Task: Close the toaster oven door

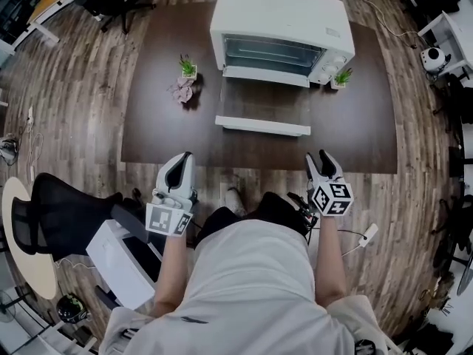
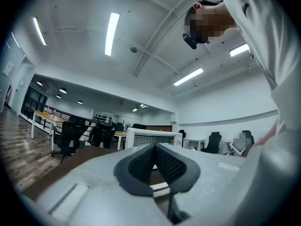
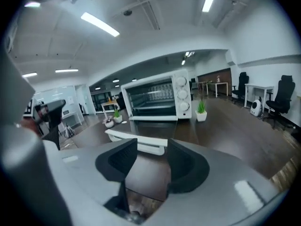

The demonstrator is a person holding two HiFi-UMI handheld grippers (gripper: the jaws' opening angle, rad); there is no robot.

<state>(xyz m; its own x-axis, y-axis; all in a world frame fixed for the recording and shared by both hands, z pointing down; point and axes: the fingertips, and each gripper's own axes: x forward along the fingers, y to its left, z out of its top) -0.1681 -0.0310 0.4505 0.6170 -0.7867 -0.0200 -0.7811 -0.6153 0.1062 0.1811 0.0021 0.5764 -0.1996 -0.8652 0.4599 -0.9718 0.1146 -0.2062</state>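
A white toaster oven (image 1: 281, 32) stands at the far side of the dark brown table (image 1: 162, 135). Its glass door (image 1: 264, 102) hangs down flat toward me, with the white handle bar (image 1: 262, 126) at its near edge. My left gripper (image 1: 179, 170) hovers at the table's near edge, left of the door, its fingers together and empty. My right gripper (image 1: 323, 167) hovers at the near edge, right of the door, open and empty. The right gripper view shows the oven (image 3: 157, 95) and handle (image 3: 136, 142) beyond the spread jaws (image 3: 151, 149). The left gripper (image 2: 154, 149) points up over the oven (image 2: 153, 136).
Two small green potted plants (image 1: 188, 67) (image 1: 341, 78) flank the oven, and a pinkish plant (image 1: 182, 89) sits by the left one. A black office chair (image 1: 59, 213) and a white cabinet (image 1: 122, 261) stand at my left. A white power strip (image 1: 367, 234) lies on the floor at right.
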